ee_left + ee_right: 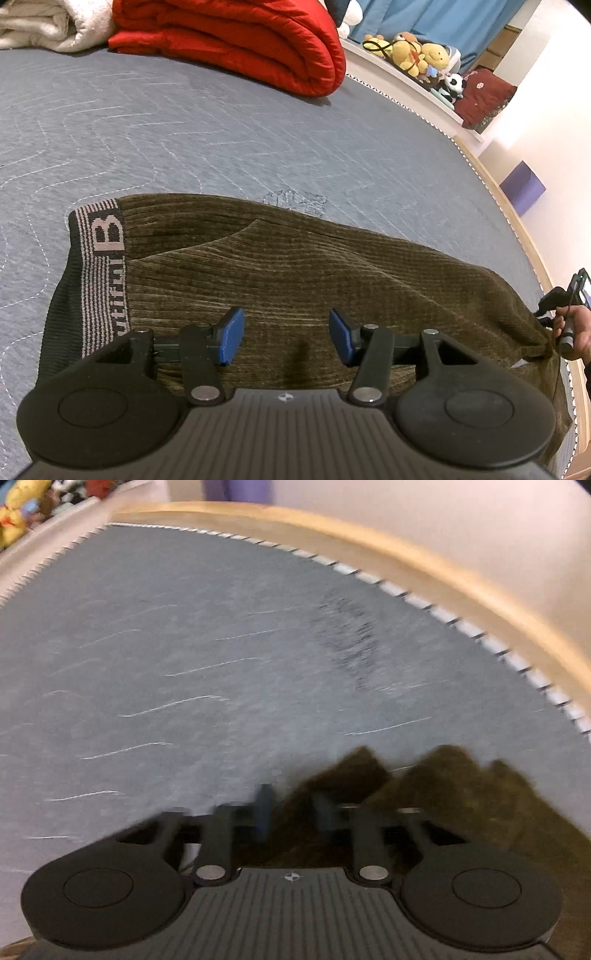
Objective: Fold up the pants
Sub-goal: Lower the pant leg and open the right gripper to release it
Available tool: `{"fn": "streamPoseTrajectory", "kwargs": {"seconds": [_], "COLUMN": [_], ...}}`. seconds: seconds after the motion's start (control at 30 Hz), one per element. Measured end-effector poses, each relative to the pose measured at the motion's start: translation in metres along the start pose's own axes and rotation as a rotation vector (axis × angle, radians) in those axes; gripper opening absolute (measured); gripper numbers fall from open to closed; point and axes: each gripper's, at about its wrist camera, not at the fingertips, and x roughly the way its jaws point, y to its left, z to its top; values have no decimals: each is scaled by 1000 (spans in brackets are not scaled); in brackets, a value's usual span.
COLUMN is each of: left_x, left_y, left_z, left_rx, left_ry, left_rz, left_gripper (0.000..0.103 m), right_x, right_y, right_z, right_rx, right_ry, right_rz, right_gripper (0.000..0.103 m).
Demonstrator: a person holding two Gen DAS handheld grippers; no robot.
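Left gripper (286, 336) half open above brown pants (295, 266) on the mattress (184, 147); right gripper (291, 812) narrowed around pants fabric near the mattress edge, grip unclear through blur.

Olive-brown ribbed pants (280, 266) lie flat on a grey quilted bed (184, 129), their black striped waistband (99, 258) at the left. The left tongs (286, 338) hover over the cloth, blue pads (232, 334) apart with nothing between them. At the far right edge a hand (574, 332) grips the other tool's handle by the pants' end; a folded red quilt (236, 40) lies beyond.
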Motion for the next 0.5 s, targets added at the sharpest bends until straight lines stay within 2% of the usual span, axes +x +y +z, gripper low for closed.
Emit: {"fn": "streamPoseTrajectory", "kwargs": {"seconds": [0.07, 0.13, 0.17, 0.3, 0.33, 0.43, 0.47, 0.5], "left_x": [-1, -2, -2, -1, -2, -4, -5, -6], "left_y": [2, 3, 4, 4, 4, 9, 11, 13], "left_z": [1, 1, 1, 1, 1, 2, 3, 4], "left_rx": [-5, -11, -14, -1, -1, -18, -26, -36], "left_ry": [-3, -6, -7, -8, -10, -22, -27, -30], "left_rz": [-1, -3, -4, 6, 6, 10, 14, 15], "left_gripper": [56, 56, 56, 56, 56, 56, 56, 56], "right_x": [0, -12, -20, -52, -51, -26, -25, -28], "right_y": [1, -1, 0, 13, 18, 20, 18, 16], "right_z": [1, 3, 6, 14, 16, 27, 26, 20], "right_rx": [26, 38, 38, -49, -80, -58, -41, -34], "right_ry": [-21, -97, -162, -502, -538, -435, -423, -429], "right_rz": [-11, -9, -1, 201, 227, 213, 165, 115], "right_gripper": [6, 5, 5, 5, 5, 7, 8, 15]}}
